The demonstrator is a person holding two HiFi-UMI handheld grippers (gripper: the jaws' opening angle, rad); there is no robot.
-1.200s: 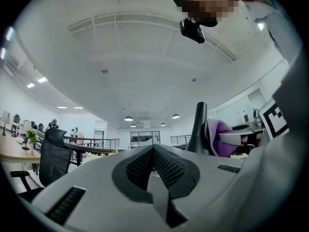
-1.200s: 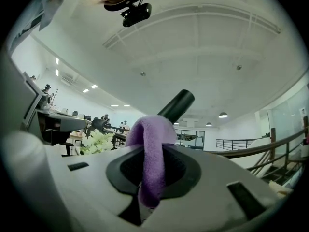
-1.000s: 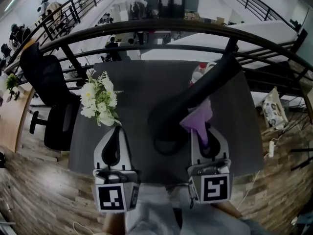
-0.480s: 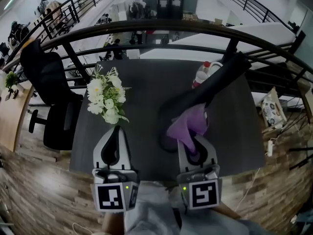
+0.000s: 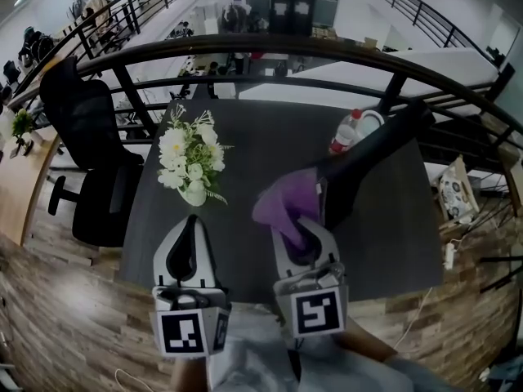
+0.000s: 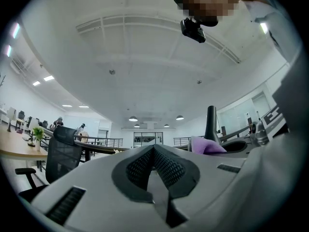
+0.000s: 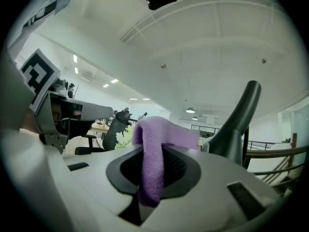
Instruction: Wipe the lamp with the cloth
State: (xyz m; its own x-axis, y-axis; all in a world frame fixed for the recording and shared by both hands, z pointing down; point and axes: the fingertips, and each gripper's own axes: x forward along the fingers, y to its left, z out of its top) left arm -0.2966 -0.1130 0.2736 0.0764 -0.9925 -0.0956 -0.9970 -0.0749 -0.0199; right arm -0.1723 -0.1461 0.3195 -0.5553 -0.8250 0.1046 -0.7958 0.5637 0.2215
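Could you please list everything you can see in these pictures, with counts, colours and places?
table: one, dark grey, centre of the head view
lamp: one, black, on the table's right half, arm slanting toward the far right
cloth: one, purple, draped against the lamp's lower part, pinched in the right tongs
flowers: one bunch, white with green leaves, in a white vase on the table's left half
bottle: one, pale with a red cap, far right of the table, behind the lamp
office chair: one, black, on the floor left of the table
railing: one, black, beyond the table
left tongs: one, grey, near table edge, shut, empty
right tongs: one, grey, shut on the cloth
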